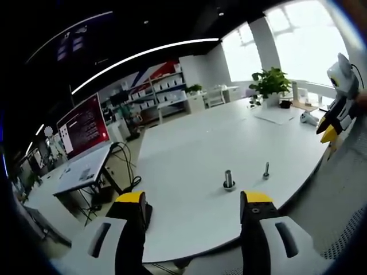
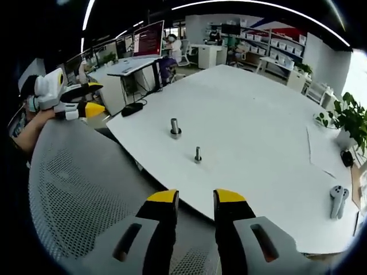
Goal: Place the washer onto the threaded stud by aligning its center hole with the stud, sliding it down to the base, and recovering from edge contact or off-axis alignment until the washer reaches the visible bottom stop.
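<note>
Studs, two counted, upright and near each other on the white table [image 1: 189, 143]: thick stud [image 1: 229, 179] at 5 o'clock from the middle of the left gripper view, thin stud [image 1: 266, 169] at 2 o'clock from it. Standing apart, not touching.

One white table, large and rounded, also across the right gripper view [image 2: 258, 114]. One grey mesh chair back [image 2: 74, 189] at 8 o'clock in that view, between the camera and the table edge. One red screen [image 1: 83, 126] at 9 o'clock in the left gripper view, over a smaller desk. One potted plant [image 1: 269, 83] at 1 o'clock, on the far side of the table.

Two grippers. Left gripper [image 1: 194, 200] level, aimed across the table, held short of the near edge; jaws spread wide, gripping nothing. Same left gripper [image 2: 80, 100] at 10 o'clock in the right gripper view, off the table, carried by a hand [image 2: 34, 123], yellow tips parted. Right gripper [image 2: 196, 197] above the chair back, tilted down toward the table; jaws with a narrow gap, nothing between them. Same right gripper [image 1: 335, 123] at 3 o'clock in the left gripper view, beyond the table edge.

Thick stud [image 2: 175, 127] near the middle of the right gripper view, thin stud [image 2: 197, 154] at 5 o'clock from it. Wider collar [image 1: 229, 187] at the foot of the thick stud; cannot tell whether that is the washer, too small to make out.
</note>
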Available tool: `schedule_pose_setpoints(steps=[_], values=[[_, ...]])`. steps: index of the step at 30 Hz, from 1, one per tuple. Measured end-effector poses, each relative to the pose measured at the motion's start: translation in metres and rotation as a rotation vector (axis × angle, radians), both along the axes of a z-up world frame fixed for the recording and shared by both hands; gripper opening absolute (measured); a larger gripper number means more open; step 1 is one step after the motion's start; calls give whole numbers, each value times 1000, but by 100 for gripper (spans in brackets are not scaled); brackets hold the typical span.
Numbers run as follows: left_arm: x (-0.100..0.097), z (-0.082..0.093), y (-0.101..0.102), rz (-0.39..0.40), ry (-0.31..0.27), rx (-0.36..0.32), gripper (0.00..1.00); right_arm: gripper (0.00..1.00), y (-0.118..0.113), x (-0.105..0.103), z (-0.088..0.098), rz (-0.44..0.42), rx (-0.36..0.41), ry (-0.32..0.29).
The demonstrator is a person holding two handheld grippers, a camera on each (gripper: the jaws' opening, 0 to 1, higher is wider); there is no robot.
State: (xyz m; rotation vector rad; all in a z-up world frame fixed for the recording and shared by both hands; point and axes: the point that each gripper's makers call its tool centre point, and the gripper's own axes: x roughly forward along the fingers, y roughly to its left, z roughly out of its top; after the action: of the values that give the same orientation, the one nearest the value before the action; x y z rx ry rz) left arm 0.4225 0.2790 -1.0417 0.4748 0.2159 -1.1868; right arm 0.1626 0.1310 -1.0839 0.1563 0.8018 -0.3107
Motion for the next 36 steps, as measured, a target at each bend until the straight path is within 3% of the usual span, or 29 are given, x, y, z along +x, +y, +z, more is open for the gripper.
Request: schedule_pose_setpoints(steps=[9,14,17,36], values=[[0,0,-1,-5,-2,9,63,26,13,-10,-9,-58,61,-35],[4,1,-3,-6,-2,10,62,23,7,-6,-9,-106,70,-73],[3,1,-3,-11,-6,13,62,22,3,-7,-10,-112,40,-55],[5,-1,-3,-17,-10,11,61,22,2,-10,-18,-127,82,-43]])
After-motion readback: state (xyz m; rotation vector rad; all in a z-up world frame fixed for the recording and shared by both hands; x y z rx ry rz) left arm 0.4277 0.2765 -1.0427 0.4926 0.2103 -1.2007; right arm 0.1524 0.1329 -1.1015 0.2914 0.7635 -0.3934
